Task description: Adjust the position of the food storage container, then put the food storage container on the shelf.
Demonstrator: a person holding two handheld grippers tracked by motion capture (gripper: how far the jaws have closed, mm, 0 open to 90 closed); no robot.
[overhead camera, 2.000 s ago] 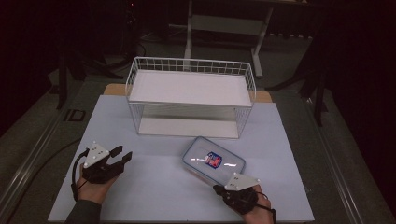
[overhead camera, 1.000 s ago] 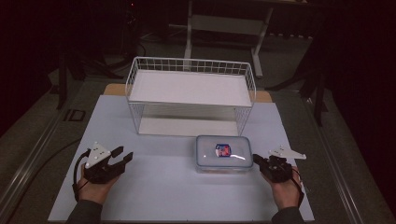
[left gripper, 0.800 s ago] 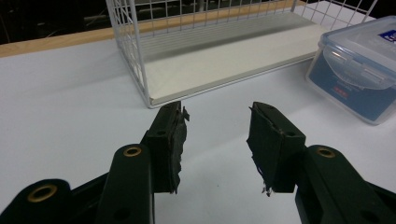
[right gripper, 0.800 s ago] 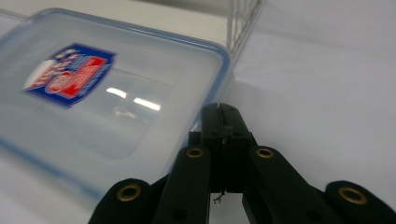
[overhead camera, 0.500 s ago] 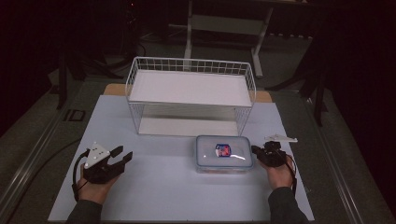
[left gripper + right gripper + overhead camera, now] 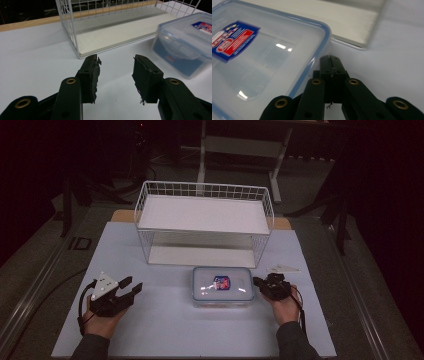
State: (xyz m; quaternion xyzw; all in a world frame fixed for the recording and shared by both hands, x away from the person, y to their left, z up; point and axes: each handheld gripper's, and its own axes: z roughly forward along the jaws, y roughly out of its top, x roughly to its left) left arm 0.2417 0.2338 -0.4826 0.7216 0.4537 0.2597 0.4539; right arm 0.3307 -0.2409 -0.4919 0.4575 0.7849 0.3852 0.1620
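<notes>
View from above of a pale blue table top (image 6: 165,330). At the far side stands a white wire basket (image 6: 205,222) with a white shelf board and a second board below. In front of it lies a clear plastic box (image 6: 222,286) with a blue-rimmed lid and a red-and-blue label. The left gripper (image 6: 131,287), carrying a grey three-cornered plate, rests at the near left, well apart from the box. The right gripper (image 6: 257,282) lies just beside the box's right end, its tips at the lid's edge.
</notes>
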